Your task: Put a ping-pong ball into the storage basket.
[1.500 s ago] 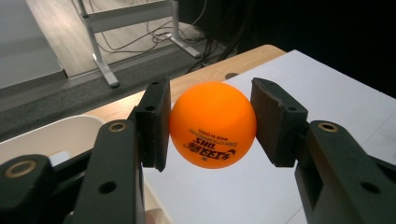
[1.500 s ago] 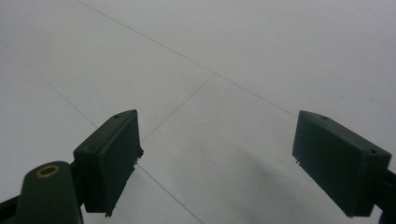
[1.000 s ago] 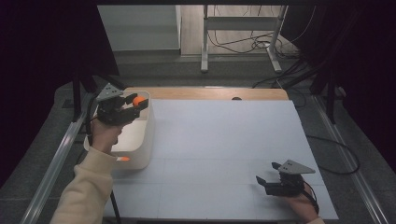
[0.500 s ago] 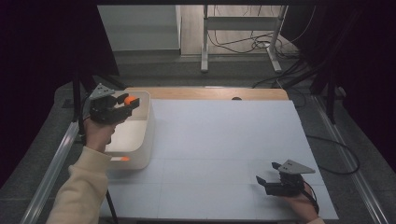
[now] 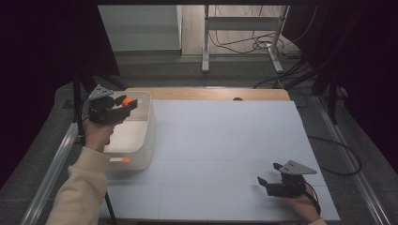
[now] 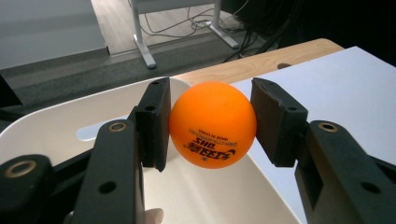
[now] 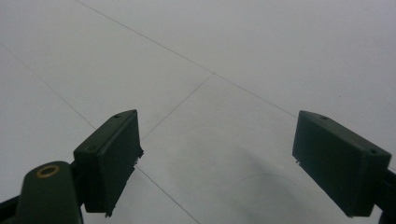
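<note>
An orange ping-pong ball [image 6: 213, 124] with black print sits between the two black pads of my left gripper [image 6: 209, 122], which is shut on it. In the high view that left gripper [image 5: 127, 104] holds the ball [image 5: 127, 101] above the far part of a white bin [image 5: 142, 151] at the table's left side. My right gripper [image 5: 266, 173] rests low over the white table sheet near the front right. In the right gripper view, the right gripper [image 7: 217, 161] stands open with nothing between its jaws.
The white sheet [image 5: 225, 140] covers most of the table, with a wooden strip [image 5: 211, 93] along its far edge. An orange label [image 5: 123, 160] marks the bin's near wall. Metal rails run along both table sides. Cables and a stand's legs lie on the floor beyond.
My left gripper has carried the ball left and slightly down, from the bin's right rim to above its inside. The right gripper has not moved.
</note>
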`<state>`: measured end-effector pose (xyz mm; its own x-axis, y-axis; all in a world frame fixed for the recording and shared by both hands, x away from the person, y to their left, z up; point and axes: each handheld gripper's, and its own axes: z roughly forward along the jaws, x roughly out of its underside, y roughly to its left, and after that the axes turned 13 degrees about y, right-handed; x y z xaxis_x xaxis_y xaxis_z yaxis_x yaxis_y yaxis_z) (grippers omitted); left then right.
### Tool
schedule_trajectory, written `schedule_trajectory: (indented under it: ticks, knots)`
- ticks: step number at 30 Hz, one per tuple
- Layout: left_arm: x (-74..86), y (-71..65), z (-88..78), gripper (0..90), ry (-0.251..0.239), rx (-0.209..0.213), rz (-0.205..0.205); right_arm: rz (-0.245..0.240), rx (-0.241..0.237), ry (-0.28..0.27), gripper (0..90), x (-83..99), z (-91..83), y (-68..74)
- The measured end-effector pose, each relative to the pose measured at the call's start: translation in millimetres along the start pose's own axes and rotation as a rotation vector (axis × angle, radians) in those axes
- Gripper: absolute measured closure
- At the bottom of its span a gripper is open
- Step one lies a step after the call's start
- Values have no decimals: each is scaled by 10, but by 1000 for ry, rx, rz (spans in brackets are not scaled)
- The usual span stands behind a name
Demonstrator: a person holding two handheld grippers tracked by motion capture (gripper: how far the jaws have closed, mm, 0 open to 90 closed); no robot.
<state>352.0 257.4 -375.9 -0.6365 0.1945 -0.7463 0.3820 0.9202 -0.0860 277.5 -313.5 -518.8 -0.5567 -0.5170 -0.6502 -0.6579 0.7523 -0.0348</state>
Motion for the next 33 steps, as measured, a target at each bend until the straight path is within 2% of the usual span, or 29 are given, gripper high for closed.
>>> schedule_trajectory:
  ticks: [6,9,14,22,25,29,32,33]
  knots:
    - [4,66,85,504,36,-12,-13,-1,-1,-1,157,0,-1,0]
    - [-5,106,155,504,77,-20,-19,-2,-1,0,157,-1,1,0]
    - [-24,219,291,504,151,-40,-54,-4,0,1,157,-1,3,1]
    - [-11,306,445,503,257,-74,-67,-5,-2,2,157,-1,3,2]
    - [-7,318,498,502,291,-74,-70,-5,-2,2,157,-1,3,2]
    - [-13,308,504,500,289,-70,-66,-5,-2,2,157,-1,3,1]
    - [-24,298,482,496,266,-70,-66,-5,-2,3,157,-1,3,2]
    - [-27,293,472,466,250,-70,-71,-6,-2,3,157,0,3,2]
